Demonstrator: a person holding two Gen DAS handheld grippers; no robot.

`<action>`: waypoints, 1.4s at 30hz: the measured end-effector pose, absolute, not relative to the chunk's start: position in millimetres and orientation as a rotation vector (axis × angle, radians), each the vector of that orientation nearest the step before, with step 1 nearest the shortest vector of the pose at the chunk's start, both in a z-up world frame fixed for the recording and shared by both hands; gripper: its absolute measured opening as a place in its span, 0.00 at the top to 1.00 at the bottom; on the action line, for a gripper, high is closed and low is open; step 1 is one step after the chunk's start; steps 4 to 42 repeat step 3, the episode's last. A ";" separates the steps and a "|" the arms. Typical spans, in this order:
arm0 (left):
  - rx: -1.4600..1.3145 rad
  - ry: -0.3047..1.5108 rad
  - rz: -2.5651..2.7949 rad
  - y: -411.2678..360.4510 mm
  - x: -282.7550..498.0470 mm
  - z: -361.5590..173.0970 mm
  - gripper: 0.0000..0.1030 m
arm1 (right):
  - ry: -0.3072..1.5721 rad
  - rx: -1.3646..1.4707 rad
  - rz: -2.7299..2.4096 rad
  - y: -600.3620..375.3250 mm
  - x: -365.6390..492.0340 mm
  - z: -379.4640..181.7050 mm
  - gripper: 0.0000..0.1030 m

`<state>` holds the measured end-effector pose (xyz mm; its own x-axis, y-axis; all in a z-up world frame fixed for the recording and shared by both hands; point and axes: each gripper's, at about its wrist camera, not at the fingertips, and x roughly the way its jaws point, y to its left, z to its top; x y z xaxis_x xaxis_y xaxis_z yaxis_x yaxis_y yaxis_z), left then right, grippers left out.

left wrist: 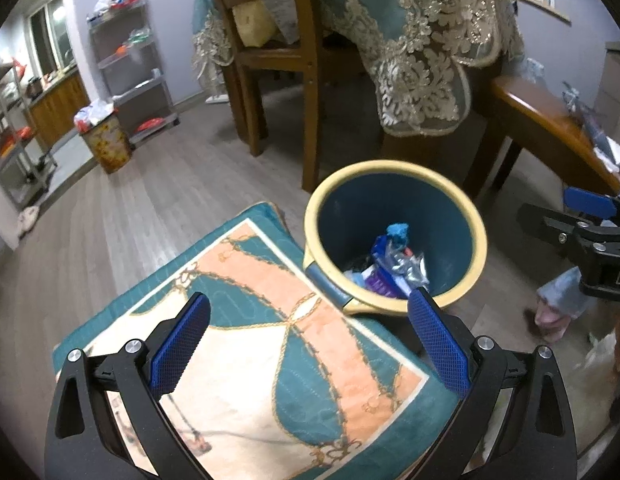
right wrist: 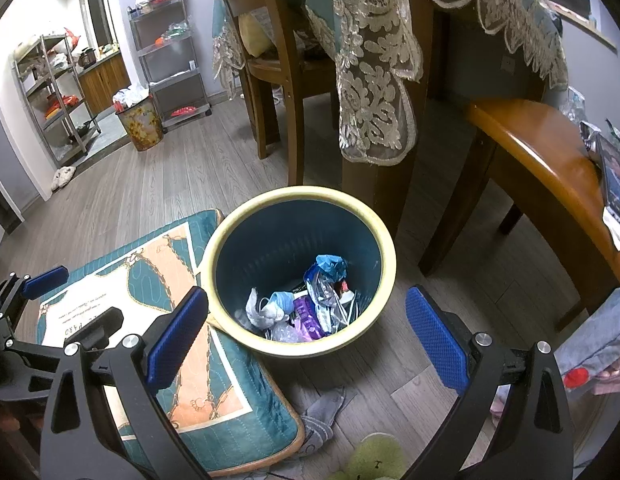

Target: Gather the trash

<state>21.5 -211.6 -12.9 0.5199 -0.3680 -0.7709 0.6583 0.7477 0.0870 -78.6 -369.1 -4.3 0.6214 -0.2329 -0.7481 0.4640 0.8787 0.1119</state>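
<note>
Trash [right wrist: 305, 304] lies at the bottom of a round bin [right wrist: 229, 236] with a cream rim and a dark teal inside, standing on the wood floor just beside a patterned cushion [right wrist: 157, 280] and in front of the table leg. The pile looks like crumpled wrappers: a blue plastic wad, a white tissue or mask, a purple packet and some clear, shiny film. All of it is judged to be very light, soft and springy; film of this kind tends to be slippery and may slide out of a shallow pinch, while the tissue should crush easily and hold well.

The left gripper [left wrist: 310, 340] hovers over the cushion with its blue pads wide apart and nothing between them. The right gripper [right wrist: 305, 336] hangs above the near rim of the bin, jaws also spread, holding nothing.

If the bin itself is to be moved, the rim is the sensible place to take hold: it looks stiff and thick enough for the pads to clamp across its lip, and the bin, nearly empty, is likely light. A grey cloth [right wrist: 322, 412] and a green fuzzy thing [right wrist: 374, 460] lie on the floor near the right gripper; both look soft, and a pinch on a raised fold should do. Whether they count as trash cannot be told.
</note>
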 end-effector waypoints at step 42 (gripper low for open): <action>0.345 0.833 -0.567 -195.4 27.8 -5.8 0.05 | 0.846 0.379 -0.437 -364.0 -70.4 -11.0 0.06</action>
